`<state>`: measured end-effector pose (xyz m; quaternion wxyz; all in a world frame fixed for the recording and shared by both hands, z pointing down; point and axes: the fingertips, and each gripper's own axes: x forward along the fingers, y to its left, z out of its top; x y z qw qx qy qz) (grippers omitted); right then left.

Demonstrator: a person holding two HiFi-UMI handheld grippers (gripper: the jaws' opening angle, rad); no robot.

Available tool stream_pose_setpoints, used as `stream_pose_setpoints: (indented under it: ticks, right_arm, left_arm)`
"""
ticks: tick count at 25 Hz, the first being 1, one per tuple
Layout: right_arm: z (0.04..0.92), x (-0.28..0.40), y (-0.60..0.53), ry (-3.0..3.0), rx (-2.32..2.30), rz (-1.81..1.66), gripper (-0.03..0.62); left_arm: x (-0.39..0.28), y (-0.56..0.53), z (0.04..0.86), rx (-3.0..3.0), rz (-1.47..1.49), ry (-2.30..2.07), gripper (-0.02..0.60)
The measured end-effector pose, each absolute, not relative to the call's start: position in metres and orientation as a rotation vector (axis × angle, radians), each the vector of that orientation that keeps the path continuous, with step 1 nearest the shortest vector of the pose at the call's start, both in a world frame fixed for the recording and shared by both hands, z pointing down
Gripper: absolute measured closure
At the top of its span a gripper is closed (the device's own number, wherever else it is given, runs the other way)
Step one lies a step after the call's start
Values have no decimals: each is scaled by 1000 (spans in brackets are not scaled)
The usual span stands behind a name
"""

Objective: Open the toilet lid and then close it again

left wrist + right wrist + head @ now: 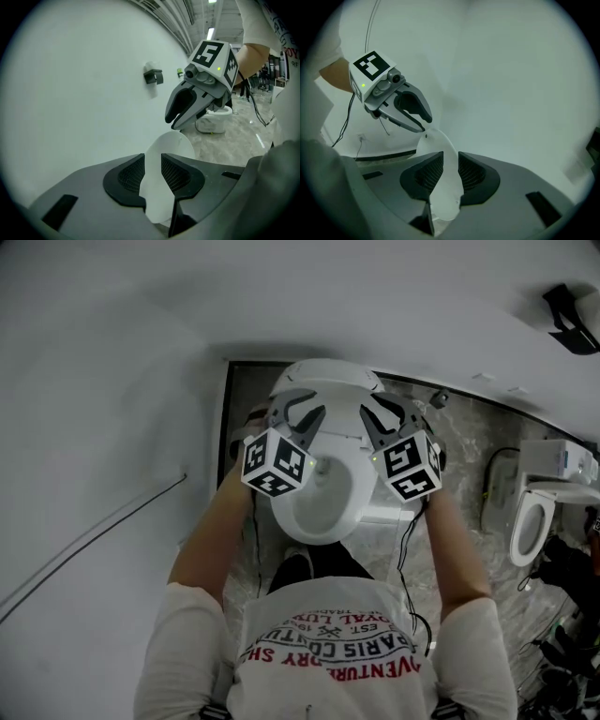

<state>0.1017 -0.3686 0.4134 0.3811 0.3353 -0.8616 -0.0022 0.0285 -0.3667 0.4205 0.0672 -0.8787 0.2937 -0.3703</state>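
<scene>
From the head view, the left gripper [298, 414] hung at 10 o'clock of the open toilet bowl [317, 512], its jaws moderately apart with the white toilet lid [328, 379] showing in the gap and no pad plainly pressing it. The lid stood raised at the bowl's 12 o'clock. At 2 o'clock the right gripper [382, 418] held its jaws narrowly parted, the same lid showing between them, and a second toilet [532, 521] sat well apart at 3 o'clock
</scene>
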Motion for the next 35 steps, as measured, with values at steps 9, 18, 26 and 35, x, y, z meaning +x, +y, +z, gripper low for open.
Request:
stream_pose_setpoints:
  ticks: [9,18,26,35]
  right_arm:
    - [444,92,-402,-2144,687,-60,533]
    - [460,90,-410,-2091,632,-124,540]
    - [459,88,-388,-2082,593,-125,551]
    - [453,75,-337,-2079,545,-98,556]
  left_arm:
    - [29,-419,442,-2563,-1214,775,466]
    - [35,-423,468,-2602,-1307,630,479]
    - [33,-400,468,-2597,-1310,510,515]
    - [22,-348,462,-2526,-1306,401,532]
